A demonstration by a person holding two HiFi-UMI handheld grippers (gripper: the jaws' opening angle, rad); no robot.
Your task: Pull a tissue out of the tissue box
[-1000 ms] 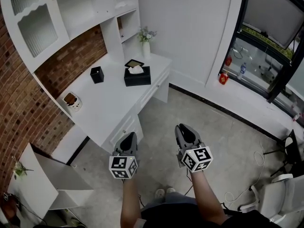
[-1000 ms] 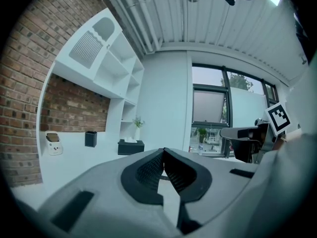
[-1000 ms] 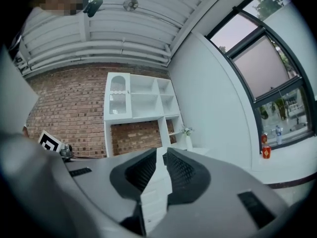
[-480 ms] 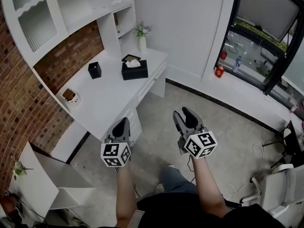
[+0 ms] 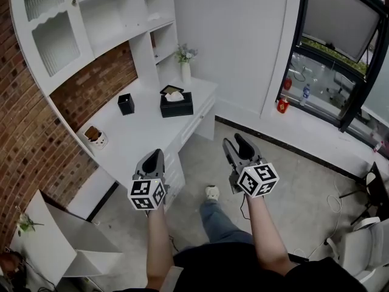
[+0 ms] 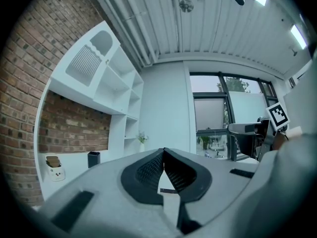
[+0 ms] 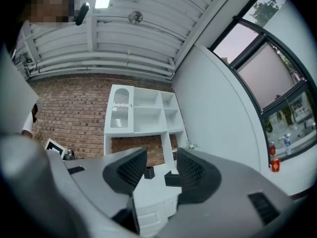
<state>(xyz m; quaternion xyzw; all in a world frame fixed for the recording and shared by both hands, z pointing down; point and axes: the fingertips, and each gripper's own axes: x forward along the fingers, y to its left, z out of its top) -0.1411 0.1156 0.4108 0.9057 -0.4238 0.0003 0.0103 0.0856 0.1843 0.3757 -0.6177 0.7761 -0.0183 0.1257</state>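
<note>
I read the tissue box (image 5: 176,106) as black with a white tissue (image 5: 174,94) at its top, and the desk (image 5: 143,135) and shelves (image 5: 121,14) as plain white. The brick wall (image 5: 27,145) is red-brown with pale mortar lines (the same brick shows in the alcove). A small holder (image 5: 126,104) is black, and the floor (image 5: 304,169) is mottled grey.

Right gripper (image 5: 233,140), shut before, is opening, empty.

Home study, white desk (image 5: 146,125), built-in white shelves (image 5: 115,11), brick wall (image 5: 30,145), large window (image 5: 322,84)
</note>
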